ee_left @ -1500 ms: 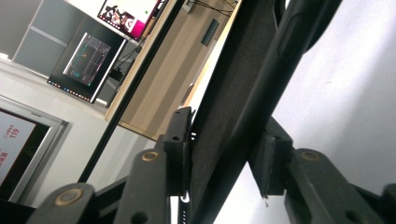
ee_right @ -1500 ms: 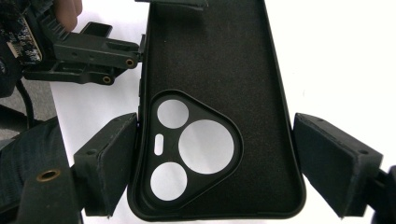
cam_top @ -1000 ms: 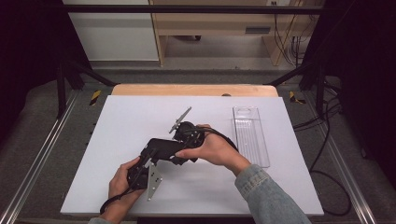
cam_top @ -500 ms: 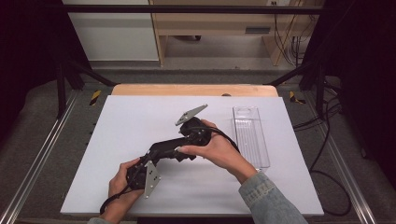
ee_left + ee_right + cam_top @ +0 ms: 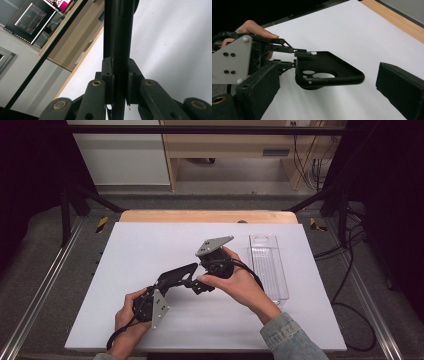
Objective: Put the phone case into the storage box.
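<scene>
No text, label, brand, number or sign can be read anywhere. The monitor [image 5: 27, 21] seen in the left gripper view carries coloured lines and a row of small icons along its lower edge — all too small and tilted to make out. A second screen [image 5: 61, 3] beside it shows pink and white shapes, likewise illegible.

Two grippers, left [image 5: 165, 287] and right [image 5: 202, 282]; one black phone case [image 5: 177, 274]; one clear plastic tray [image 5: 269, 265], right of centre.
</scene>
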Available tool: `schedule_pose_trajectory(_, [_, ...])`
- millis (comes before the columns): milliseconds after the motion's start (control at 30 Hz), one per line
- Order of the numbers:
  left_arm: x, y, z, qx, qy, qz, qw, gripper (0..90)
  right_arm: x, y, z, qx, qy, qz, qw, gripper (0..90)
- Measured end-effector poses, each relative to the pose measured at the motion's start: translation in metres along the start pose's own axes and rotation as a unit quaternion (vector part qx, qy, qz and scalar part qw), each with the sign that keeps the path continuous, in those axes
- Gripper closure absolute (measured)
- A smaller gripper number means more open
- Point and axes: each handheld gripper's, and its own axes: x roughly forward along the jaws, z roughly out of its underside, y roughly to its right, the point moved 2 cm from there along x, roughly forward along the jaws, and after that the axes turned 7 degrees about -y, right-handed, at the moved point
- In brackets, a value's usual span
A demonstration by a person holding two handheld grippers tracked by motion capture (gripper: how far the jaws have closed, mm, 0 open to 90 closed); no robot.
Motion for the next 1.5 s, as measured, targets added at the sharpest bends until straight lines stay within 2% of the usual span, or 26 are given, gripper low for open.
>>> schedule_pose_trajectory(467, [-0.001,-0.004,0.001,-0.025,0.0,0.003,0.9997,80.3,-0.002,0.005,0.005,0.009,0.013,0.012,0.9998,5.8])
schedule_pose_trajectory(500, [-0.001,-0.004,0.001,-0.04,0.004,0.009,0.9991,80.3,-0.002,0.005,0.005,0.01,0.014,0.014,0.9998,5.8])
schedule_pose_trajectory(533, [-0.001,-0.004,0.001,-0.04,0.004,0.009,0.9991,80.3,-0.001,0.005,0.006,0.008,0.016,0.015,0.9997,5.8])
schedule_pose_trajectory(633, [-0.002,-0.004,0.0,-0.062,0.011,0.02,0.9978,80.3,0.0,0.004,0.008,0.012,0.025,0.021,0.9994,5.9])
schedule_pose_trajectory(667, [-0.002,-0.005,0.0,-0.074,0.014,0.026,0.9968,80.3,0.0,0.004,0.009,0.017,0.03,0.024,0.9991,5.9])
schedule_pose_trajectory(700, [-0.002,-0.007,0.001,-0.098,0.016,0.04,0.9942,80.3,0.0,0.004,0.01,0.019,0.036,0.025,0.9989,6.0])
schedule_pose_trajectory(733, [-0.002,-0.007,0.001,-0.098,0.016,0.04,0.9942,80.3,0.0,0.003,0.011,0.026,0.043,0.027,0.9984,6.2])
schedule_pose_trajectory(767, [-0.003,-0.007,0.001,-0.109,0.018,0.045,0.9928,80.3,-0.001,0.002,0.012,0.036,0.053,0.028,0.9976,6.2])
schedule_pose_trajectory(800, [-0.004,-0.01,0.002,-0.134,0.025,0.054,0.9892,80.3,-0.001,0.002,0.013,0.044,0.064,0.029,0.9966,6.1])
schedule_pose_trajectory(867, [-0.006,-0.011,0.002,-0.158,0.033,0.063,0.9849,80.3,-0.002,0.0,0.016,0.051,0.08,0.04,0.9947,6.4])
schedule_pose_trajectory(900, [-0.006,-0.011,0.002,-0.158,0.033,0.063,0.9849,80.3,-0.002,-0.001,0.018,0.053,0.087,0.047,0.9937,6.5])
schedule_pose_trajectory(967, [-0.008,-0.013,0.002,-0.18,0.041,0.071,0.9803,80.3,-0.003,-0.003,0.02,0.057,0.095,0.052,0.9925,6.5])
schedule_pose_trajectory(1000, [-0.009,-0.014,0.002,-0.193,0.047,0.076,0.9771,80.3,-0.003,-0.006,0.024,0.07,0.12,0.063,0.9884,6.6])
schedule_pose_trajectory(1033, [-0.011,-0.015,0.002,-0.211,0.055,0.082,0.9726,80.3,-0.003,-0.007,0.025,0.073,0.127,0.066,0.987,6.6])
schedule_pose_trajectory(1100, [-0.013,-0.016,0.001,-0.23,0.065,0.091,0.9668,80.3,-0.002,-0.01,0.029,0.08,0.141,0.085,0.9831,6.9])
schedule_pose_trajectory(1133, [-0.014,-0.017,0.001,-0.241,0.07,0.097,0.963,80.3,-0.002,-0.012,0.031,0.086,0.146,0.093,0.981,7.3])
schedule_pose_trajectory(1167, [-0.014,-0.017,0.001,-0.241,0.07,0.097,0.963,80.3,-0.002,-0.013,0.033,0.095,0.152,0.096,0.979,7.2])
schedule_pose_trajectory(1200, [-0.016,-0.017,0.0,-0.262,0.078,0.11,0.9557,80.3,-0.003,-0.014,0.035,0.102,0.158,0.097,0.9774,6.9])
schedule_pose_trajectory(1233, [-0.017,-0.017,0.0,-0.27,0.082,0.116,0.9524,80.3,-0.003,-0.016,0.037,0.107,0.163,0.1,0.9758,6.7])
schedule_pose_trajectory(1267, [-0.017,-0.017,-0.001,-0.273,0.089,0.118,0.9505,80.3,-0.003,-0.017,0.039,0.107,0.167,0.104,0.9747,6.5])
schedule_pose_trajectory(1300, [-0.018,-0.017,-0.002,-0.282,0.092,0.125,0.9468,80.3,-0.003,-0.019,0.041,0.109,0.171,0.106,0.9735,6.4])
schedule_pose_trajectory(1333, [-0.018,-0.017,-0.002,-0.282,0.092,0.125,0.9468,80.3,-0.003,-0.021,0.043,0.11,0.173,0.107,0.9728,6.1])
schedule_pose_trajectory(1367, [-0.018,-0.015,-0.003,-0.302,0.095,0.14,0.9383,80.3,-0.003,-0.022,0.045,0.11,0.175,0.109,0.9724,5.9])
schedule_pose_trajectory(1433, [-0.018,-0.014,-0.004,-0.314,0.1,0.151,0.9319,80.3,-0.002,-0.025,0.047,0.111,0.179,0.111,0.9712,5.8])
schedule_pose_trajectory(1467, [-0.018,-0.014,-0.004,-0.314,0.1,0.151,0.9319,80.4,-0.001,-0.026,0.048,0.109,0.181,0.109,0.9713,5.8])
schedule_pose_trajectory(1500, [-0.018,-0.014,-0.004,-0.327,0.105,0.165,0.9247,80.4,0.0,-0.027,0.048,0.104,0.179,0.111,0.972,5.6])
